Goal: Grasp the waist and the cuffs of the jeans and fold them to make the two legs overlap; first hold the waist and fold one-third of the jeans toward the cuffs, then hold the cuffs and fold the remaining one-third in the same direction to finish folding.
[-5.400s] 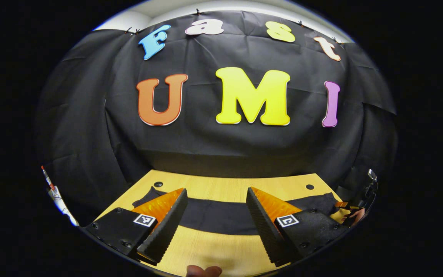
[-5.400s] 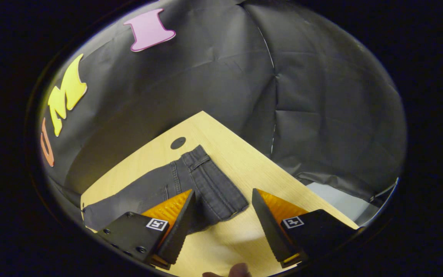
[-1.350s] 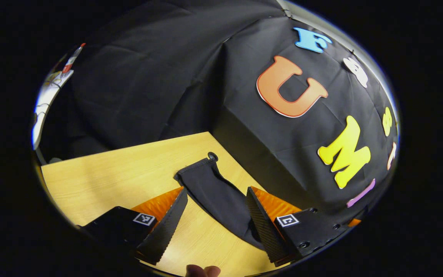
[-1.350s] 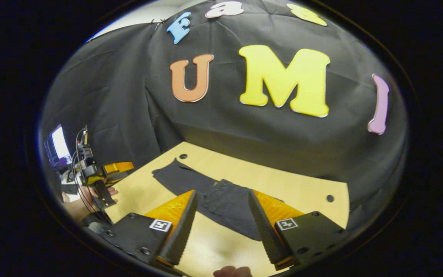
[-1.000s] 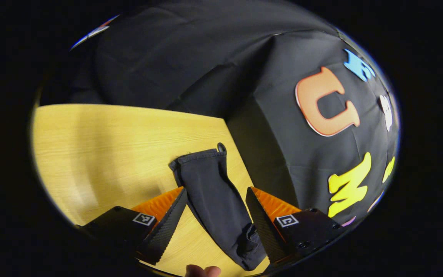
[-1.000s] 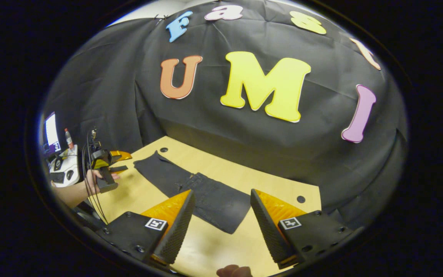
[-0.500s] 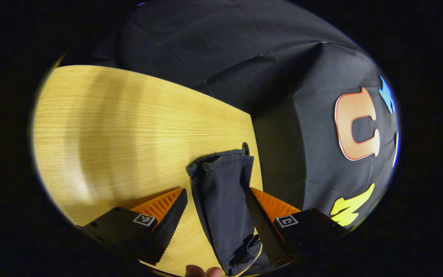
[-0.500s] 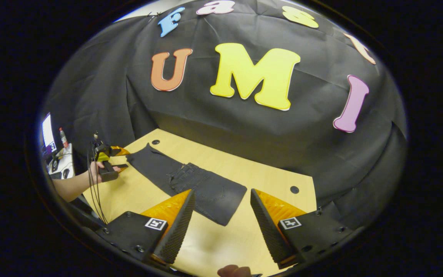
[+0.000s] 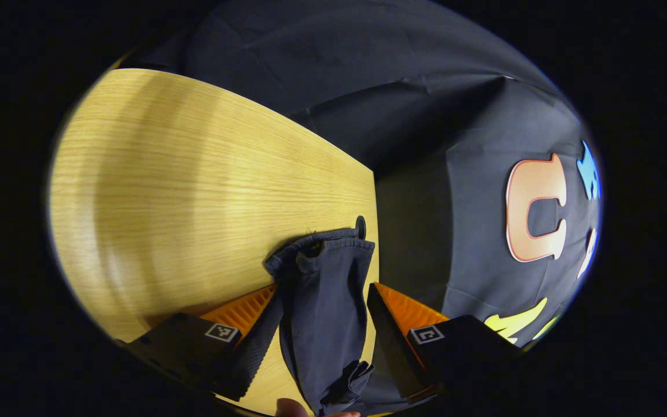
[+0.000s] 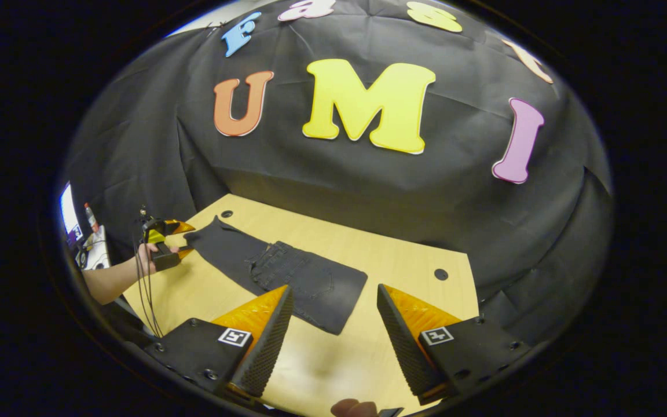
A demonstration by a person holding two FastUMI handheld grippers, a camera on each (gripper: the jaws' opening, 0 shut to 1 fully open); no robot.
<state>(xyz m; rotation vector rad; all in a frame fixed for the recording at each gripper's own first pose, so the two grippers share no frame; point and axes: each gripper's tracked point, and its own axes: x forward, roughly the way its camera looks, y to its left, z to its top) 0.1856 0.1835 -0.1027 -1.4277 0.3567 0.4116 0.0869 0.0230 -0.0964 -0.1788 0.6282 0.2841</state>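
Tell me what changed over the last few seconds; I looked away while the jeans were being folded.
The waist third got folded over the jeans toward the cuffs. The right tool let go and backed off, open above the table. The left tool swung to the cuff end and now straddles it, not yet closed. The table stayed put.

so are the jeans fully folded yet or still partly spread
Partly folded. In the right gripper view the waist third of the jeans lies doubled over the legs, while the cuffs stretch flat toward the left gripper.
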